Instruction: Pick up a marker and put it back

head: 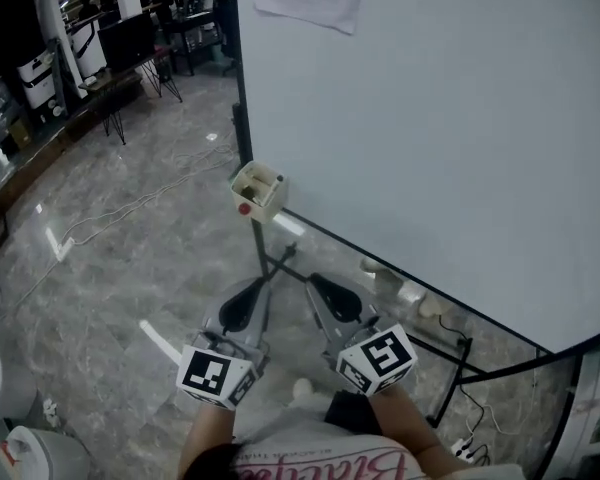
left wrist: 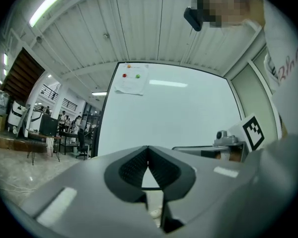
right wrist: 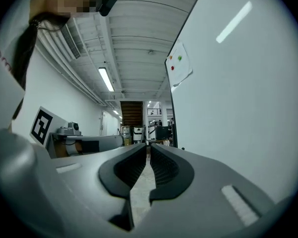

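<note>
L gripper (left wrist: 148, 148): jaws were shut tip to tip, nothing betw. R gripper (right wrist: 148, 145): jaws were together bar a hairline slit, nothing held; both sat side by side at 6 o'clock in head view. No marker could be told for certain: small holder box (head: 258, 190) hung at whiteboard (head: 430, 118) corner, 12 o'clock from grippers, contents too small to read.

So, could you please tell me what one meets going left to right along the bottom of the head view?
A white rounded object in the corner, the left gripper, the right gripper, then the whiteboard stand's black leg.
</note>
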A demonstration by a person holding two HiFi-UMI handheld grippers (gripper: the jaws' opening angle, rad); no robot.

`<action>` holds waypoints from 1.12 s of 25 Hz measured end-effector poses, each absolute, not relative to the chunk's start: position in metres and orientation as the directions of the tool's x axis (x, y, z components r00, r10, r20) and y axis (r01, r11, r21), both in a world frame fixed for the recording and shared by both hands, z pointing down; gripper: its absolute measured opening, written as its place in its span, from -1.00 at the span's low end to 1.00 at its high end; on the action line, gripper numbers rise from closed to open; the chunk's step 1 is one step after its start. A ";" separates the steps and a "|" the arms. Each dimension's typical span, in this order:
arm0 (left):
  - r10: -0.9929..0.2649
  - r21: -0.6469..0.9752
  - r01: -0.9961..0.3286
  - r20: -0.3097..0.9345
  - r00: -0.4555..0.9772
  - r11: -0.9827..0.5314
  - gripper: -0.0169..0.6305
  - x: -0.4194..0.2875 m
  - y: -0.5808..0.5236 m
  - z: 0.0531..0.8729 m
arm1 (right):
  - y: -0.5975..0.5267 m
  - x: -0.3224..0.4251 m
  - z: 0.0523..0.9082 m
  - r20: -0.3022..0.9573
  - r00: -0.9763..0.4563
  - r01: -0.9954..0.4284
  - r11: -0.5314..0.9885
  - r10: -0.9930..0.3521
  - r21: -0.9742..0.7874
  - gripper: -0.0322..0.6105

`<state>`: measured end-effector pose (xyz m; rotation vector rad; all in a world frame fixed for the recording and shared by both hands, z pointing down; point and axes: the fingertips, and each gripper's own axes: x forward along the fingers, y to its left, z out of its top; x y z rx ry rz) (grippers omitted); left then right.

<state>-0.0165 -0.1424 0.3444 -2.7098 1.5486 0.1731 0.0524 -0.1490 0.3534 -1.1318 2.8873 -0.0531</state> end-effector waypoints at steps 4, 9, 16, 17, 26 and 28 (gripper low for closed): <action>-0.873 0.058 -0.872 -0.072 0.483 -0.487 -0.95 -0.023 -0.169 0.355 | -0.186 0.048 0.368 0.002 -0.740 -0.671 0.738 -0.673 -0.079 -0.80; -0.882 0.078 -0.879 -0.061 0.466 -0.470 -0.95 -0.043 -0.210 0.363 | -0.232 0.034 0.389 0.049 -0.734 -0.678 0.727 -0.677 -0.110 -0.65; -0.867 0.087 -0.863 -0.071 0.493 -0.498 -0.95 -0.067 -0.279 0.365 | -0.311 0.011 0.402 0.095 -0.710 -0.704 0.702 -0.698 -0.111 -0.57; -0.864 0.089 -0.860 -0.073 0.498 -0.503 -0.95 -0.071 -0.287 0.365 | -0.322 0.008 0.403 0.102 -0.706 -0.708 0.697 -0.701 -0.112 -0.56; -0.825 0.132 -0.815 -0.071 0.561 -0.565 -0.95 -0.084 -0.345 0.373 | -0.385 -0.015 0.431 0.174 -0.660 -0.751 0.640 -0.730 -0.165 -0.52; -0.819 0.136 -0.808 -0.068 0.570 -0.573 -0.95 -0.085 -0.354 0.373 | -0.392 -0.018 0.433 0.179 -0.659 -0.752 0.634 -0.731 -0.179 -0.52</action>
